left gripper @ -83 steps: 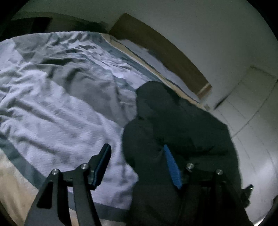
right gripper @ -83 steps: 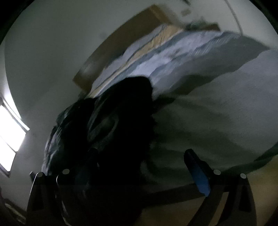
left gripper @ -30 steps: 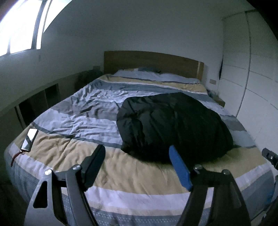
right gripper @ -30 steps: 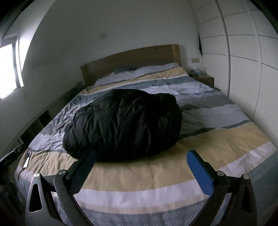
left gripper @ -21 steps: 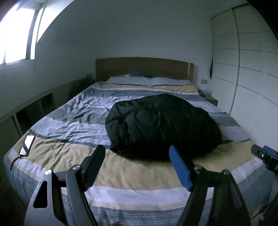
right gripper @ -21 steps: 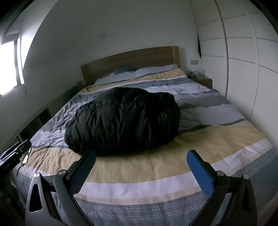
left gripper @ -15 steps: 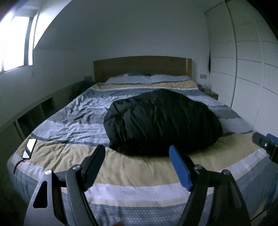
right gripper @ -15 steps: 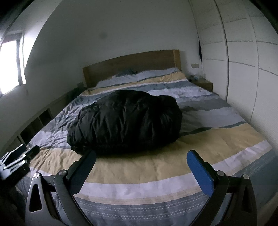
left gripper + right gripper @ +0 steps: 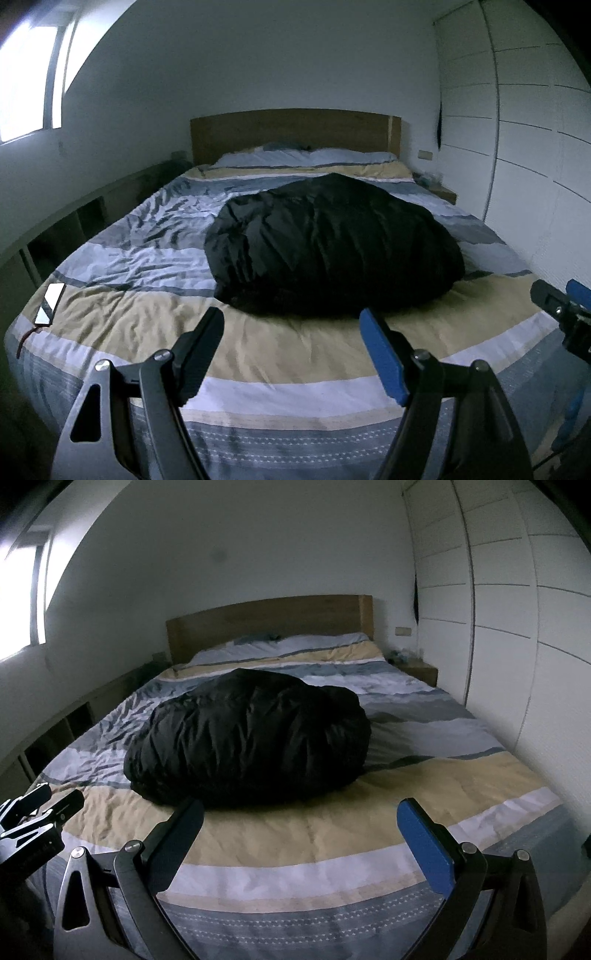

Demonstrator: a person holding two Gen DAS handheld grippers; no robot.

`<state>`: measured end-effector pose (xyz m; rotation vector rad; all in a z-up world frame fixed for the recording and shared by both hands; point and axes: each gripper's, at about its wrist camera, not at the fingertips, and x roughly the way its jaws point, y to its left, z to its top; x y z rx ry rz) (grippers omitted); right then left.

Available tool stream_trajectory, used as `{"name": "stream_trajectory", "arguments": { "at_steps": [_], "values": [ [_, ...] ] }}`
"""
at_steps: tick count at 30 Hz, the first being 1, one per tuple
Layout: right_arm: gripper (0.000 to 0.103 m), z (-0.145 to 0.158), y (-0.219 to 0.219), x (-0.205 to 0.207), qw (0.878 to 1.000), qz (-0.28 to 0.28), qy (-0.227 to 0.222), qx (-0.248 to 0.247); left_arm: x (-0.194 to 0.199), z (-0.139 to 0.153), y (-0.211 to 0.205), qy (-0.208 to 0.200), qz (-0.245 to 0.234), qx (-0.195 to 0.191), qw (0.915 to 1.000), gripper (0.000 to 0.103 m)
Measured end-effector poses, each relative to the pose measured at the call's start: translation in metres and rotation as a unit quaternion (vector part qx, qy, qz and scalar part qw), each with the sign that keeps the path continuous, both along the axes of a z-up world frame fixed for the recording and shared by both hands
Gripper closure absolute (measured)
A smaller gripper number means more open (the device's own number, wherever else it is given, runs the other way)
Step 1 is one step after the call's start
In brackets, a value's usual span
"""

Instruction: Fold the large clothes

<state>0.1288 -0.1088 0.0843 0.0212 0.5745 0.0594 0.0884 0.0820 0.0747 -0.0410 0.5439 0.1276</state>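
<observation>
At the bed's (image 9: 258, 354) left foot corner lay a phone (image 9: 50, 304). Your left gripper (image 9: 291, 332) hung off the foot edge, its jaws spread wide and holding nothing. Right of the phone, near the middle of the bed and somewhat toward the foot, the jacket (image 9: 332, 243) lay as one rounded black mound, clear of both tools. At the far right of the left view your right gripper (image 9: 301, 812) stood beside the foot edge, likewise spread and empty. Beyond the jacket the headboard (image 9: 295, 133) closed the far edge, with the wardrobe (image 9: 517, 129) along the right side of the bed.

The mound showed no sleeve, collar or hem that could be told apart. Such a compact bundle fits a jacket folded and set down as well as one bunched and waiting to be spread; the views did not settle which.

Handling, as a judgement: the puffy, finely creased shell suggested a padded garment, light for its bulk, soft and springy, with a smooth surface likely to slip between the pads. It would bulge back against a fold and trap air. A hold would be surest where a seamed edge or a doubled layer gave the pads something firm, one tool on each side, not on the taut crown of the mound.
</observation>
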Motion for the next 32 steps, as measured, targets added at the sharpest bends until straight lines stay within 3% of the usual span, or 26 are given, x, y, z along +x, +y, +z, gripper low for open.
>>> {"name": "stream_trajectory", "arguments": {
  "at_steps": [32],
  "values": [
    [0.0,-0.001,-0.007,-0.002,1.0,-0.007,0.002,-0.011,-0.011,-0.002,-0.01,0.003,-0.006,0.0,1.0,0.028]
  ]
}}
